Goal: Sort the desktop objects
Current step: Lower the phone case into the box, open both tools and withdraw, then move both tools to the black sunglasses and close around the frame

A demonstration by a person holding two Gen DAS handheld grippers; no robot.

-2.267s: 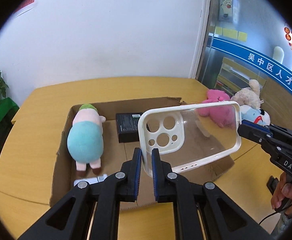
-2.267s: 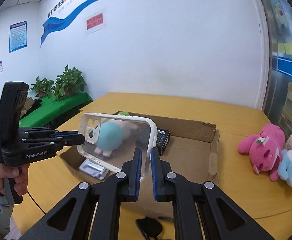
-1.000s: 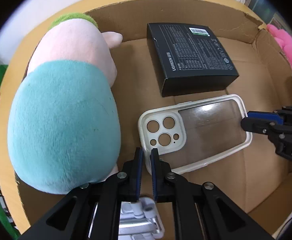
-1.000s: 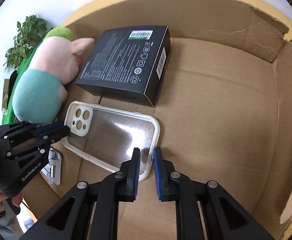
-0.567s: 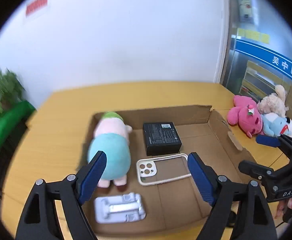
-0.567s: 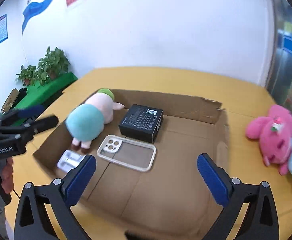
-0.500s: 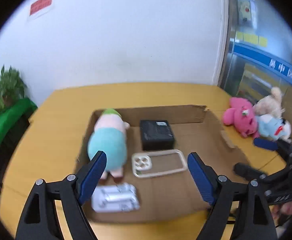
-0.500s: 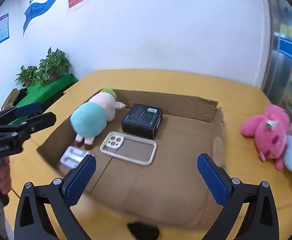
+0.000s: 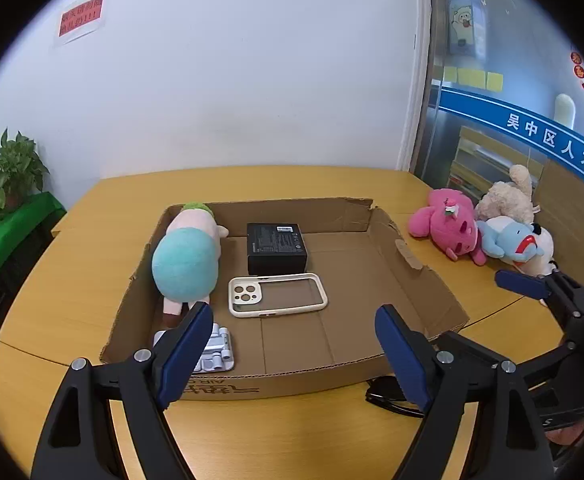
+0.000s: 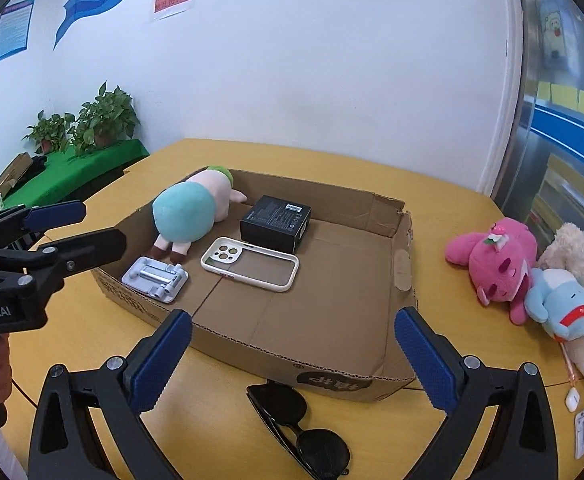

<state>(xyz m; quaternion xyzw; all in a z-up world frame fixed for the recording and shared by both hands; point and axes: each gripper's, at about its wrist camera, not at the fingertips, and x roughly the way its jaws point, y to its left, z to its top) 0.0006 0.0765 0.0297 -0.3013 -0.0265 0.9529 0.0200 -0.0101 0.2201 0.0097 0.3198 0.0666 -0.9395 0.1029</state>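
Note:
A shallow cardboard box (image 9: 419,280) (image 10: 371,364) stands on the yellow table. In it lie a clear phone case (image 9: 278,294) (image 10: 250,263), a black box (image 9: 276,242) (image 10: 276,222), a teal and pink plush (image 9: 188,256) (image 10: 190,208) and a grey phone stand (image 9: 218,350) (image 10: 156,278). My left gripper (image 9: 292,348) is open and empty, held back above the box's near wall. My right gripper (image 10: 292,352) is open and empty, above the box's near right corner. Black sunglasses (image 10: 299,428) (image 9: 387,398) lie on the table before the box.
A pink plush (image 9: 447,228) (image 10: 495,260), a blue plush (image 9: 511,244) (image 10: 563,312) and a beige plush (image 9: 507,196) (image 10: 579,248) lie on the table right of the box. Small white items (image 10: 575,412) lie at the right edge. Potted plants (image 10: 88,124) stand far left.
Both grippers let go of the phone case, which now lies flat in the box. Both opened wide and drew back and up from the box.

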